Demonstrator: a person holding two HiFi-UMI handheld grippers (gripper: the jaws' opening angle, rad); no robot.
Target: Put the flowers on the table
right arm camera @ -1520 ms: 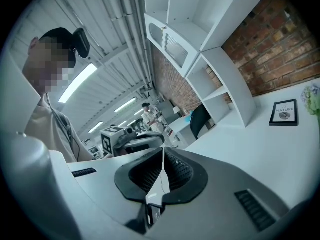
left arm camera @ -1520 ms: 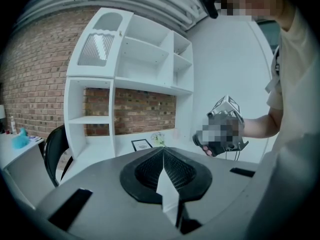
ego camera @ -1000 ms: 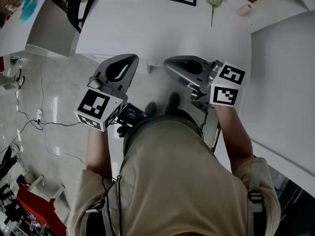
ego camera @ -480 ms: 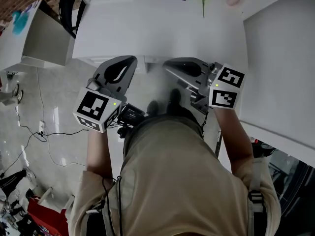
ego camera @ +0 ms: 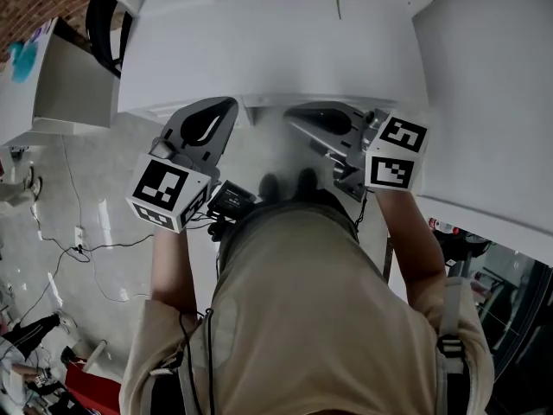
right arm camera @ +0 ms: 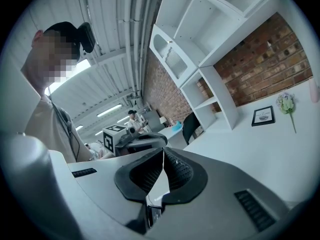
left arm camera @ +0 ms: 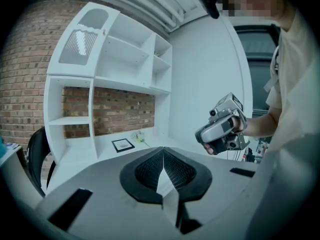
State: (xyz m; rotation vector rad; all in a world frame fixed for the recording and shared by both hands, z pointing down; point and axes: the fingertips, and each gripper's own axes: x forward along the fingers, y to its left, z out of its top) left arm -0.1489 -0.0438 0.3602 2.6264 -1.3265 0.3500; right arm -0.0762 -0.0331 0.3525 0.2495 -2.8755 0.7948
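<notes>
The left claw is clenched: its two ribbed black pads meet at the tips, and nothing sits between them. The right claw is clenched in the same way, pads tip to tip and empty. In the head view both claws are held in front of the person's body, just short of the near edge of the white bench, over the pale floor. The left one is on the left and the right one on the right, each with its marker cube toward the person.

The flower lies flat at the far side of the bench, well apart from both claws. It is a single stem with a small pale bloom, a few green leaves bunched beneath it, and a thin, straight green stalk. The bloom points toward the brick wall and the stalk runs back toward the bench's front edge. It lies just beside a small black-framed picture with print on it. On its other side, near the bench's end, stands a small pink object, too blurred to identify.

A tall white shelf unit rises behind the bench, and a dark chair stands beyond the bench's left end.
</notes>
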